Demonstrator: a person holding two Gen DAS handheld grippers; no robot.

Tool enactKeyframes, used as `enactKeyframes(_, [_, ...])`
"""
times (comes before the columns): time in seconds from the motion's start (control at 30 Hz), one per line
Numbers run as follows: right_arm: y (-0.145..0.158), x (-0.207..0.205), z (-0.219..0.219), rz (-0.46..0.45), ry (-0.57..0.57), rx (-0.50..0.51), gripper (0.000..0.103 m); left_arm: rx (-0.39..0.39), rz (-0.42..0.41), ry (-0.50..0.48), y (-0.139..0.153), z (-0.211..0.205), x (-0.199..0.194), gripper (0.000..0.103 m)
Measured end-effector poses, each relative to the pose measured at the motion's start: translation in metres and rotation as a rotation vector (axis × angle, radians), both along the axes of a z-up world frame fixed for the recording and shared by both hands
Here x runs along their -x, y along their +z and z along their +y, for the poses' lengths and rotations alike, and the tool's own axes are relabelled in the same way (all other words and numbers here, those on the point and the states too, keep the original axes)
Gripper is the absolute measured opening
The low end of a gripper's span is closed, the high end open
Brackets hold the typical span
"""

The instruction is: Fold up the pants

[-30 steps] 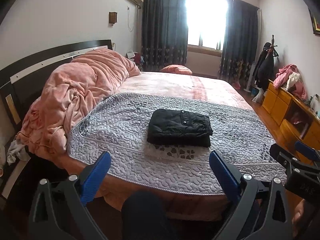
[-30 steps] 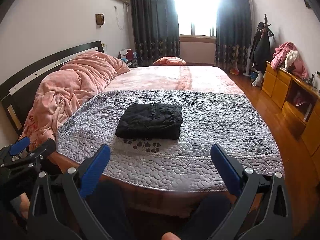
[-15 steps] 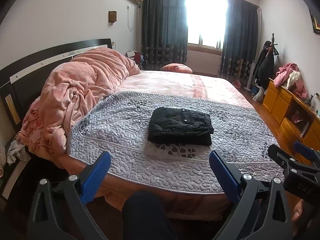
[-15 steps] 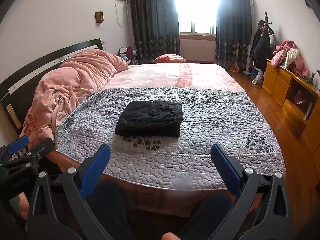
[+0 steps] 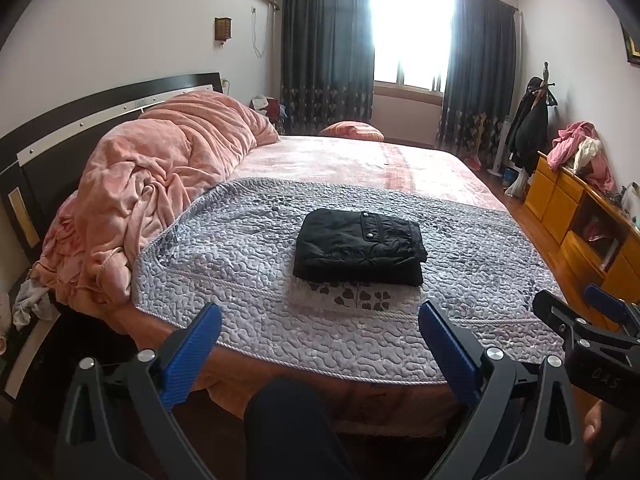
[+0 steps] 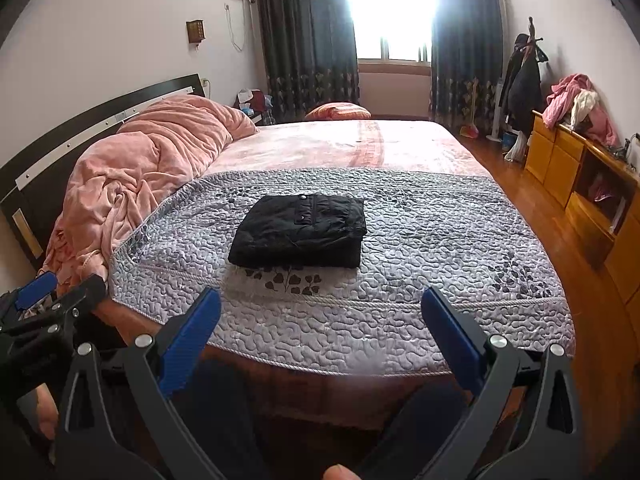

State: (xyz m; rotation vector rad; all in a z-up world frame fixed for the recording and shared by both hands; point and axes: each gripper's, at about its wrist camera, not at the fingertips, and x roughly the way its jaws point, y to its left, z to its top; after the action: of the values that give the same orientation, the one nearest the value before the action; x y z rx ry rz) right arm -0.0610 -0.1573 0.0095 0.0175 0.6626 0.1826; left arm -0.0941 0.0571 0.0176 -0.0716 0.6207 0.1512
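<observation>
1. While both tools hang short of the bed edge, the folded black quilted pants (image 5: pixel 359 247) lie on the grey stitched bedspread (image 5: pixel 240 264), a compact rectangle.
2. Left gripper (image 5: pixel 320 344): jaws spread wide, empty; pants at 12 o'clock, well apart.
3. Right gripper (image 6: pixel 320 330): jaws spread, empty; pants at 12 o'clock, slightly toward 11.
4. Rumpled pink plush blanket (image 5: pixel 160 184) at 10 o'clock.

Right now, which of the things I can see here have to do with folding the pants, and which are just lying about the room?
Part of the job:
- black folded pants
- grey quilted bedspread they lie on
- left gripper, open
- right gripper, open

Just lying about:
- pink blanket
- orange pillow
- yellow wooden cabinet
- pink clothes heaped on the cabinet
- dark coats on the rack
</observation>
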Motion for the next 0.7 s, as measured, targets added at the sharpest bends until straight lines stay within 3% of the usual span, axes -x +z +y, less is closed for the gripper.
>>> enactKeyframes(0.7, [-0.0022,0.0011,-0.004,0.004,-0.006,-0.005,0.1,0.007,0.011,-0.005,-0.0012,0.0004,0.001,0.099])
